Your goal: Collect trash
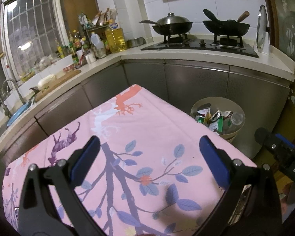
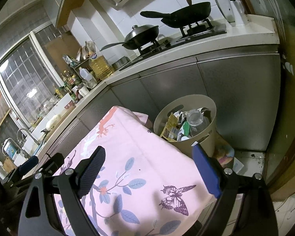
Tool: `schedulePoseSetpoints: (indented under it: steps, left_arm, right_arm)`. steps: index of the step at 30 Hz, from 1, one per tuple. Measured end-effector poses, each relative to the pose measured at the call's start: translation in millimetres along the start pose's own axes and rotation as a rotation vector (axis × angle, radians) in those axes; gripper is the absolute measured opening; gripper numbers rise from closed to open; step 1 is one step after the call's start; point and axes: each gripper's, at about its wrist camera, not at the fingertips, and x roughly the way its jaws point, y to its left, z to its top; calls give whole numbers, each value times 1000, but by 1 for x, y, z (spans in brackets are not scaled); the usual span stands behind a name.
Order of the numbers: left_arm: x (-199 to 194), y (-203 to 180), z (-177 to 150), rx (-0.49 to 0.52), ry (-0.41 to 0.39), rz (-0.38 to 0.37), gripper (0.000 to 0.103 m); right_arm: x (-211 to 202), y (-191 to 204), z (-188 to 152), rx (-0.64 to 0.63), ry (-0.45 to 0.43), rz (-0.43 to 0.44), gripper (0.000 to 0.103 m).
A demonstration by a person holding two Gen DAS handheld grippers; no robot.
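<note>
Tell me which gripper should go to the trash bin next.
Right. The right gripper sits nearer the trash bin, which stands off the table's right edge. Both grippers' jaws are open and empty.

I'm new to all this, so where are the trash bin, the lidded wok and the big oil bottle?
trash bin (image 2: 211,106), right wrist view, on its beige rim.
lidded wok (image 1: 172,20), left wrist view, on its steel lid.
oil bottle (image 1: 116,37), left wrist view, on its yellow body.
</note>
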Motion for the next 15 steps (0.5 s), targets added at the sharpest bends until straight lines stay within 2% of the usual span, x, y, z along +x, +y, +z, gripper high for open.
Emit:
schedulePoseSetpoints:
  steps: [8,15]
  left_arm:
    - [-1,-2,2,4,5,-47,97]
    - [-2,-3,2,0,3,-45,97]
  right_arm:
    - [1,-2,-4,5,-3,-17,87]
    - [1,-5,-6,22,-5,-26,88]
